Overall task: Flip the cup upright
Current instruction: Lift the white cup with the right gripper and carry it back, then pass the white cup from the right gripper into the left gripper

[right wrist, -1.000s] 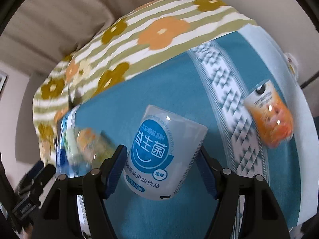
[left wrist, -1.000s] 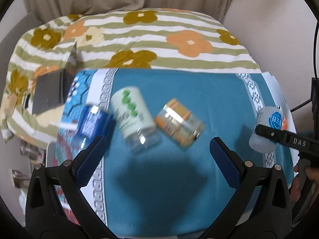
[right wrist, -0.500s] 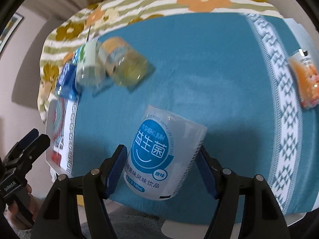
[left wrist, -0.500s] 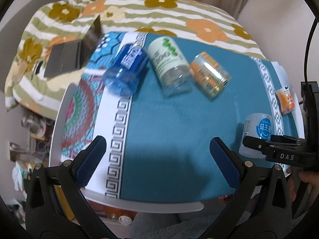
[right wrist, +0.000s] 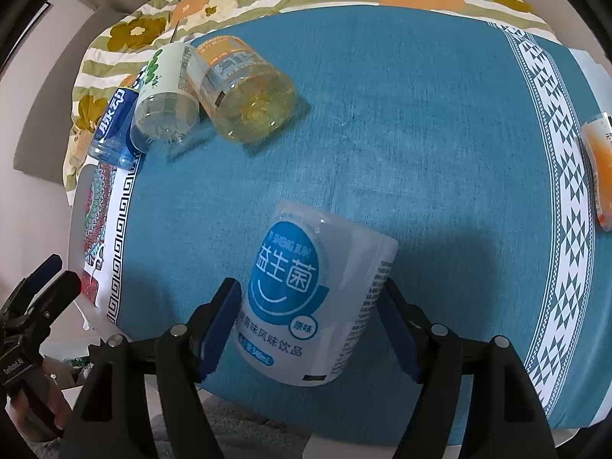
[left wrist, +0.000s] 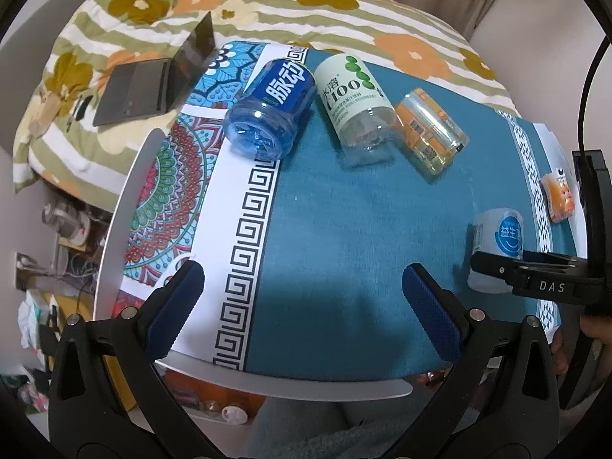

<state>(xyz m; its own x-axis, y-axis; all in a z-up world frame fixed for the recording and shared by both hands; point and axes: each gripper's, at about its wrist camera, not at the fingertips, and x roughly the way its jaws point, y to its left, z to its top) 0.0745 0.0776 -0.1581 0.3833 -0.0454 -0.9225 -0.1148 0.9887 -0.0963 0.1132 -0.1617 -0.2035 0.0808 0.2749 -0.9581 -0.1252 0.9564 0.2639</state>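
My right gripper point(right wrist: 310, 329) is shut on a translucent white cup with a round blue label point(right wrist: 313, 290). The cup stands near the table's near edge, tilted slightly. In the left wrist view the same cup point(left wrist: 497, 244) shows at the right with the right gripper's fingers point(left wrist: 497, 264) around it. My left gripper point(left wrist: 302, 306) is open and empty above the near left part of the teal tablecloth point(left wrist: 344, 229).
Three cups lie on their sides at the far left: a blue one point(left wrist: 271, 111), a white one with green dots point(left wrist: 355, 103), an orange-yellow one point(left wrist: 432, 134). An orange cup point(left wrist: 558, 199) lies at the right edge. A laptop point(left wrist: 153, 84) sits on the flowered bed.
The right gripper has lowered the white cup toward the table near the front edge. The left gripper has pulled back toward the near edge and stayed open.
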